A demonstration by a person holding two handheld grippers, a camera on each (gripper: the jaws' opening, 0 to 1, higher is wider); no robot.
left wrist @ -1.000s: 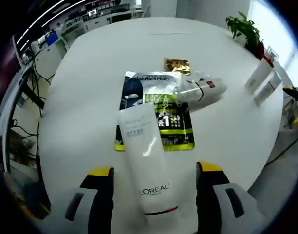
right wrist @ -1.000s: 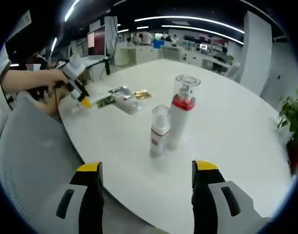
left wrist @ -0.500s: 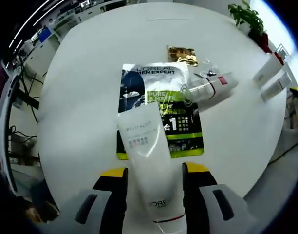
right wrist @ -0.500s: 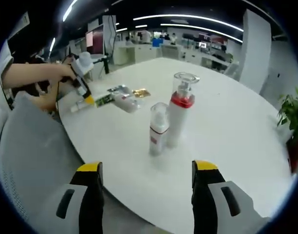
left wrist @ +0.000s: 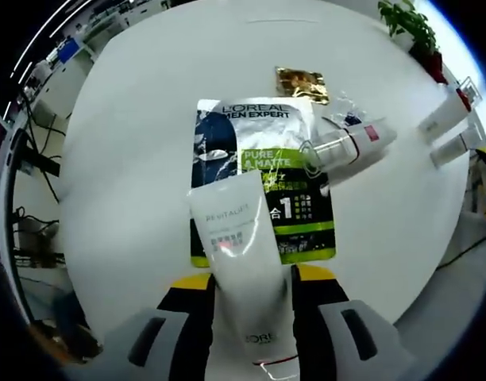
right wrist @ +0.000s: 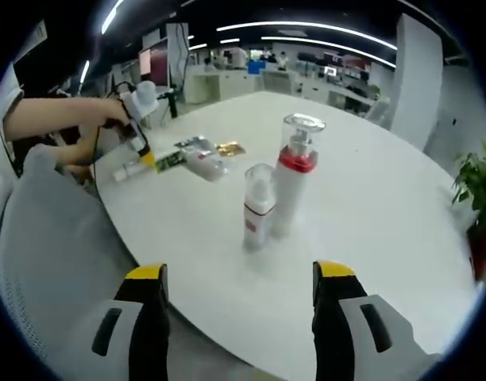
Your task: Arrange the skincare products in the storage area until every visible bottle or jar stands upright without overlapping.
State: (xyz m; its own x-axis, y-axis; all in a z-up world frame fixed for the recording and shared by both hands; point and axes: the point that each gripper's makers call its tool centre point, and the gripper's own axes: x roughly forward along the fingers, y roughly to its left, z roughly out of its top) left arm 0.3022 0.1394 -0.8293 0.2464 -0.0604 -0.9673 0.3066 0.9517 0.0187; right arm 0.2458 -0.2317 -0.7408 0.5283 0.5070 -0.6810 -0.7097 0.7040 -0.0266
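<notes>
I see a big round white table [left wrist: 124, 143] in an office. My left gripper [left wrist: 251, 287] has its jaws pressed on both sides of a white tube [left wrist: 239, 262] that lies flat, its far end on a green and black packet [left wrist: 263, 159]. A clear bottle [left wrist: 350, 144] lies beside it. My right gripper [right wrist: 237, 287] is wide apart, holding nothing. Two bottles [right wrist: 279, 194] stand upright ahead.

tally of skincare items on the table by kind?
Tubes: 1, white tube lying between the left tool jaws
Sachets: 2, black-and-green mask sachet and small gold sachet
Pump bottles lying down: 1, clear-capped bottle
Pump bottles upright: 2, tall bottle and short bottle
Total: 6
</notes>
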